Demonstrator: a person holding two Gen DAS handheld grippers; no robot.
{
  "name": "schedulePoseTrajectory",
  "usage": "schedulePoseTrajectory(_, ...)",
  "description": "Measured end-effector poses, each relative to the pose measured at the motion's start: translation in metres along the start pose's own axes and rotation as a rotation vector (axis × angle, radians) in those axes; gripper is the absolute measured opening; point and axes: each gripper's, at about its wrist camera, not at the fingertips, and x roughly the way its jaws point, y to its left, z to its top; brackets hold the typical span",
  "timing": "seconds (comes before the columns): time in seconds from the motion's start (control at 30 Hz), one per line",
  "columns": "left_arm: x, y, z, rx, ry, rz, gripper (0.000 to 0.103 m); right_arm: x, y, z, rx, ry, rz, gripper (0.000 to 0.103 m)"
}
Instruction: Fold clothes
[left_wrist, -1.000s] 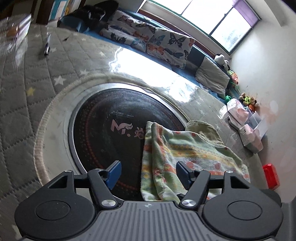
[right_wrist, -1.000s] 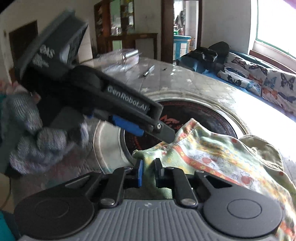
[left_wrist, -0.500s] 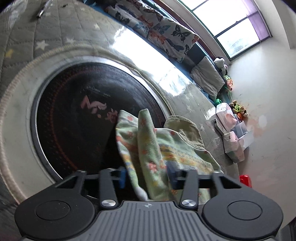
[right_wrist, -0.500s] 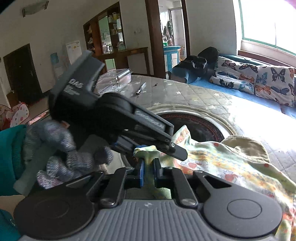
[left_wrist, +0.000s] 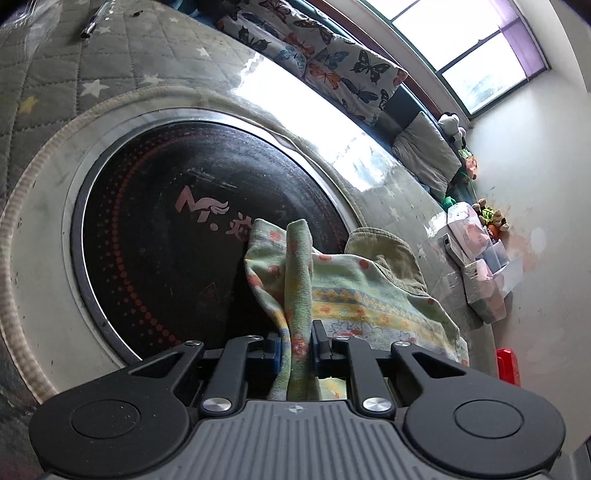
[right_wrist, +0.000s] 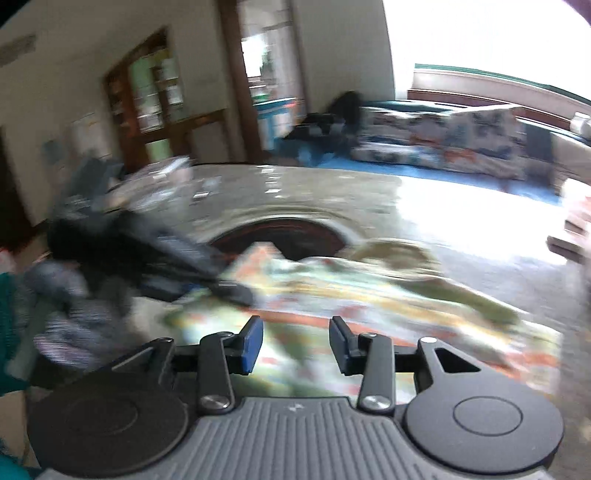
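A pale green floral garment (left_wrist: 354, 291) lies on the quilted table, partly over the black round hotplate (left_wrist: 177, 221). An olive green garment (left_wrist: 384, 243) lies under it at the far side. My left gripper (left_wrist: 296, 345) is shut on a bunched edge of the floral garment, which hangs between its pads. In the blurred right wrist view my right gripper (right_wrist: 296, 343) is open and empty just above the floral garment (right_wrist: 332, 280). The left gripper (right_wrist: 207, 280) and its gloved hand show at the left there.
The table has a grey quilted star-pattern cover (left_wrist: 74, 74). A pen (left_wrist: 92, 24) lies at the far left. Tissue packs and boxes (left_wrist: 476, 254) and a red object (left_wrist: 508, 365) sit at the right edge. A butterfly-print sofa (left_wrist: 317, 51) stands behind the table.
My left gripper closed on the floral garment's edge. My right gripper let go of the garment, opened, and is moving fast, blurring its view.
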Motion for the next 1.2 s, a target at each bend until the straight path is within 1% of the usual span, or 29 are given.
schedulePoseTrajectory(0.2,0.002,-0.004,-0.001,0.024,-0.003,0.008,0.017,-0.005,-0.076,-0.008,0.149,-0.020,-0.228,0.051)
schedulePoseTrajectory(0.3,0.002,-0.005,-0.001,0.031,-0.003,0.013,0.017,-0.003,-0.103,-0.016,0.215,-0.023,-0.301,0.054)
schedulePoseTrajectory(0.4,0.003,-0.008,-0.001,0.046,-0.003,0.020,0.017,0.001,-0.121,-0.023,0.267,-0.022,-0.334,0.058)
schedulePoseTrajectory(0.43,0.003,-0.008,-0.001,0.048,-0.003,0.022,0.017,0.002,-0.125,-0.025,0.281,-0.019,-0.338,0.058)
schedulePoseTrajectory(0.57,0.004,-0.010,0.000,0.055,-0.002,0.027,0.017,0.006,-0.125,-0.033,0.302,-0.018,-0.321,0.059)
schedulePoseTrajectory(0.67,0.004,-0.010,0.000,0.064,-0.003,0.031,0.017,0.006,-0.118,-0.035,0.301,-0.024,-0.280,0.059)
schedulePoseTrajectory(0.7,0.004,-0.011,0.000,0.068,-0.004,0.033,0.017,0.007,-0.114,-0.033,0.291,-0.021,-0.265,0.056)
schedulePoseTrajectory(0.73,0.004,-0.011,0.000,0.072,-0.005,0.035,0.017,0.008,-0.110,-0.033,0.283,-0.018,-0.249,0.048)
schedulePoseTrajectory(0.77,0.004,-0.012,-0.001,0.076,-0.007,0.036,0.017,0.008,-0.106,-0.032,0.279,-0.017,-0.235,0.044)
schedulePoseTrajectory(0.83,0.004,-0.013,-0.001,0.085,-0.009,0.040,0.017,0.008,-0.101,-0.033,0.281,-0.017,-0.222,0.025)
schedulePoseTrajectory(0.87,0.004,-0.013,-0.002,0.090,-0.010,0.040,0.016,0.006,-0.101,-0.034,0.290,-0.021,-0.219,0.020)
schedulePoseTrajectory(0.93,0.002,-0.015,-0.002,0.100,-0.015,0.037,0.015,0.002,-0.101,-0.036,0.324,-0.038,-0.210,0.015)
schedulePoseTrajectory(1.03,-0.005,-0.021,-0.001,0.125,-0.029,0.024,0.012,-0.008,-0.102,-0.039,0.365,-0.068,-0.212,0.012)
schedulePoseTrajectory(1.2,-0.018,-0.043,0.001,0.193,-0.055,-0.012,0.011,-0.037,-0.098,-0.035,0.380,-0.133,-0.223,0.010)
